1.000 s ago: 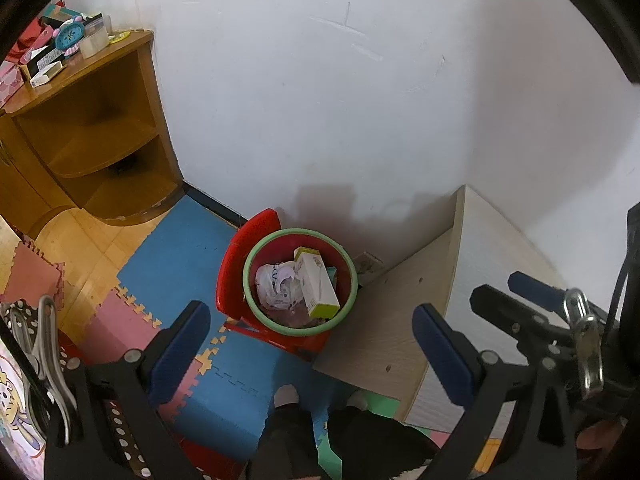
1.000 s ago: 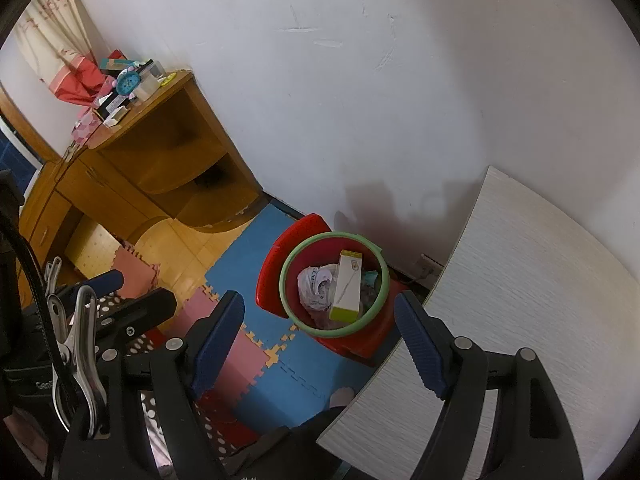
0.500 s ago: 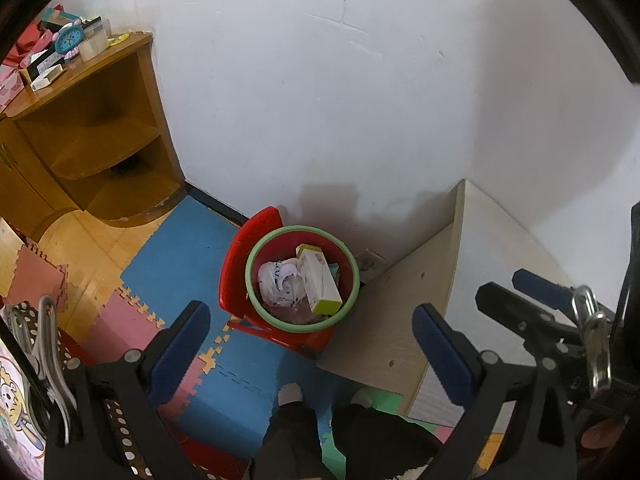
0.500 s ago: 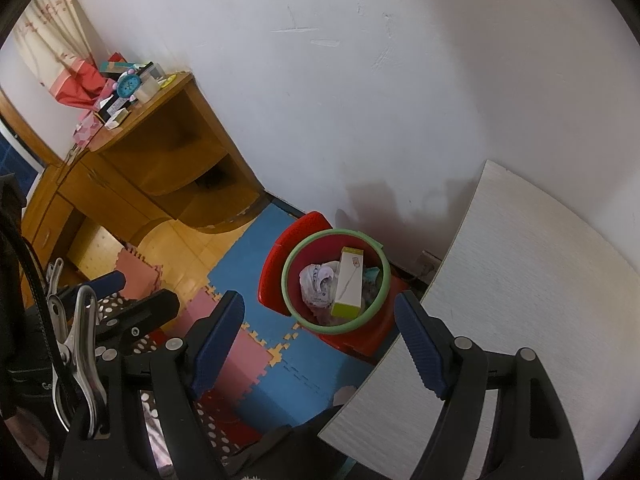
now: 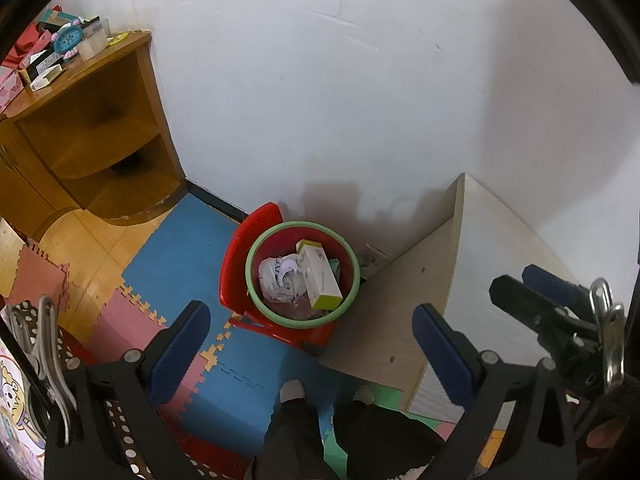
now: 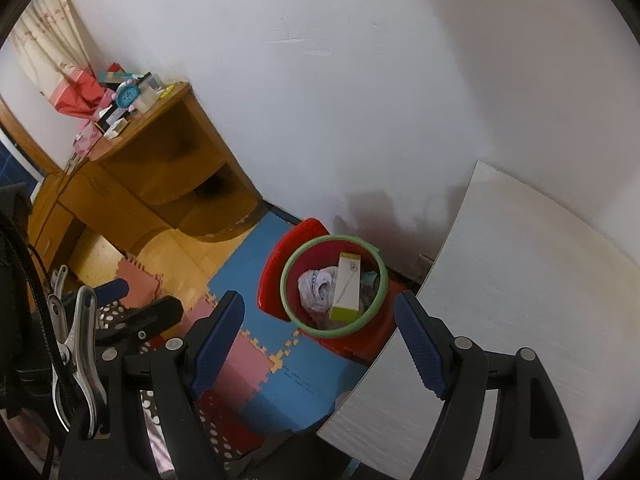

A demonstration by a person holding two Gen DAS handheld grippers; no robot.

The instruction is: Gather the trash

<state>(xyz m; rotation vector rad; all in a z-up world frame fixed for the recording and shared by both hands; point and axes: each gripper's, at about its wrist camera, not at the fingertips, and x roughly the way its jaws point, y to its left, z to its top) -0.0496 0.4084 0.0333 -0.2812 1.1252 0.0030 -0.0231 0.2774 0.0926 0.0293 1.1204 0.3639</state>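
A red bin with a green rim (image 5: 249, 276) (image 6: 285, 280) stands on a small red chair (image 5: 236, 256) against the wall. Inside it lie a white and green box (image 5: 320, 276) (image 6: 348, 286) and crumpled white paper (image 5: 278, 280) (image 6: 316, 284). My left gripper (image 5: 310, 320) hovers well above the bin, open, with nothing between its blue pads. My right gripper (image 6: 320, 320) hangs above the bin too, open and empty. Each gripper shows at the edge of the other's view.
A white table (image 5: 500, 260) (image 6: 520, 280) stands right of the bin, its side panel close to the chair. A wooden corner shelf (image 5: 100, 120) (image 6: 160, 168) with small items on top stands at left. Coloured foam mats (image 5: 180, 248) cover the floor. A person's feet (image 5: 292, 392) are below.
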